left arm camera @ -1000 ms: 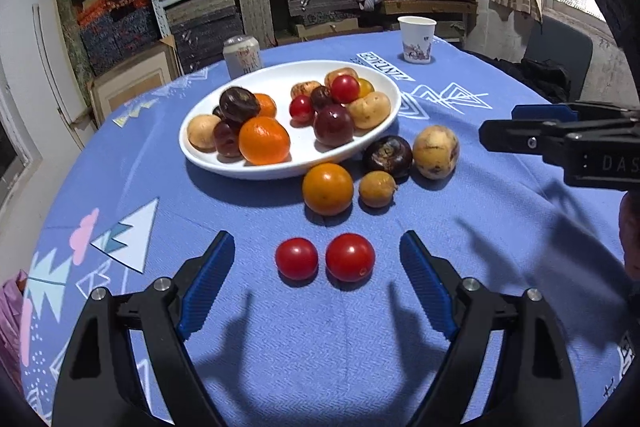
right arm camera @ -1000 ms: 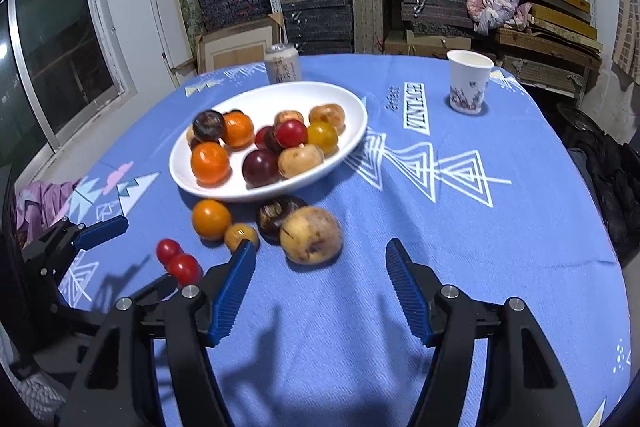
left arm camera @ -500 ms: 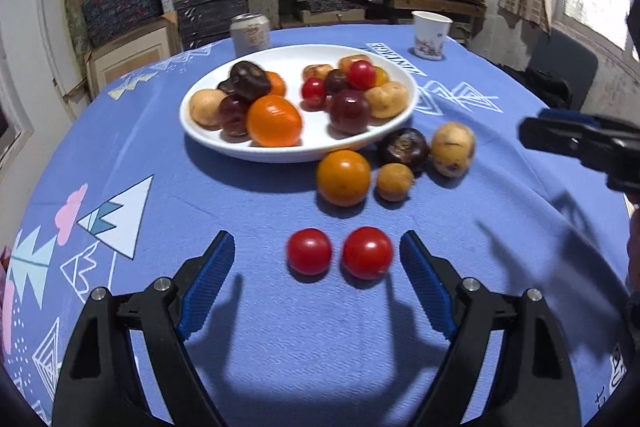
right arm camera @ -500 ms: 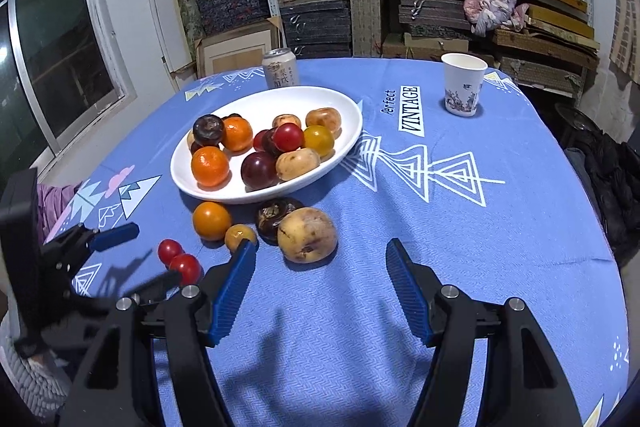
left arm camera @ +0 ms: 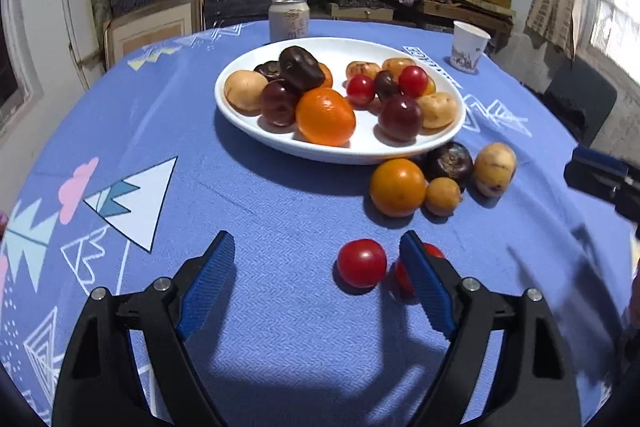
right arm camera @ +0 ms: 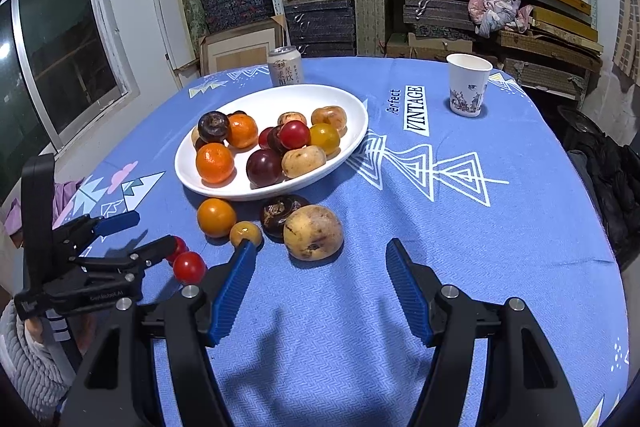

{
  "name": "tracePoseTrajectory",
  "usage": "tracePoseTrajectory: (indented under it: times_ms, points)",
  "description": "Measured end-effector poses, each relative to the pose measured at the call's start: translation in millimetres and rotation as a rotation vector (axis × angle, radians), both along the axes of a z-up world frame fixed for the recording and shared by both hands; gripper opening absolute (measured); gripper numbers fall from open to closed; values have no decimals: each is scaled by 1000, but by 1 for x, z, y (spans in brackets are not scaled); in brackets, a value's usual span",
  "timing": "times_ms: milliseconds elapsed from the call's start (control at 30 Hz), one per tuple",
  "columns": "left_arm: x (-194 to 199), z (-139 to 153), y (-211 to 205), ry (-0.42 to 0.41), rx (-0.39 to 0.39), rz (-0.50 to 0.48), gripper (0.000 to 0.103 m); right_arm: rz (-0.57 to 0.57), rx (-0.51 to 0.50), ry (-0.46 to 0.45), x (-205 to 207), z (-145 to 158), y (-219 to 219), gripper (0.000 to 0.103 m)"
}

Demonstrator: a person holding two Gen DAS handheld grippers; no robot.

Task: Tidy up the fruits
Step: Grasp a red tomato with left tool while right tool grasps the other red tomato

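Note:
A white plate holds several fruits: oranges, dark plums, red tomatoes, tan fruits. On the blue cloth in front of it lie an orange, a small yellow fruit, a dark fruit and a tan fruit. Two red tomatoes lie nearer: one between my left gripper's fingers, the other half hidden behind its right finger. My left gripper is open, low over the cloth. My right gripper is open and empty, near the tan fruit.
A drink can stands behind the plate. A paper cup stands at the far right. Shelves of stacked boxes fill the back wall. A dark chair is beyond the table's right edge.
My left gripper has shifted left, so the tomatoes now sit by its right finger instead of centred. My right gripper has hardly moved.

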State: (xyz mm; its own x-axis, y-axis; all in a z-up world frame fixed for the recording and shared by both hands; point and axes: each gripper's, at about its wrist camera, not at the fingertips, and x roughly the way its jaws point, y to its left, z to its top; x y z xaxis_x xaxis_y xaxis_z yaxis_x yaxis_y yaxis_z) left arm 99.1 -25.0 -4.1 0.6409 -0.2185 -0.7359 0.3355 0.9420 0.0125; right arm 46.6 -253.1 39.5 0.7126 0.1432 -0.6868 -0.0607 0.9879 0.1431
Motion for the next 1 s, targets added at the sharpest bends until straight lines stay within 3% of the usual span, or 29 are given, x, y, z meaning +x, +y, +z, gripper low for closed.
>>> tracePoseTrajectory:
  times_ms: [67,133,200,400,533,667,767,1000]
  points:
    - [0,-3,-1,-5,21,19,83,0,1,2,0,-1,0,69]
    - [5,-5,6,36,-21,28,80,-2,6,4,1,-1,-1,69]
    - [5,-6,8,55,-55,6,72,-5,11,3,0,-1,-1,69]
    - [-1,-7,1,34,-37,-43,61,-5,11,6,1,-1,-2,69]
    - [2,-11,-4,95,-69,-106,52,-10,19,8,1,-2,-4,69]
    - [1,-17,-22,87,-7,-150,51,-8,15,7,1,-2,-4,69]
    - [2,-16,-20,90,-21,-144,49,-9,10,12,2,-4,-4,69]
    - [0,-15,-21,79,-7,-140,28,-12,10,26,4,-6,-4,69]
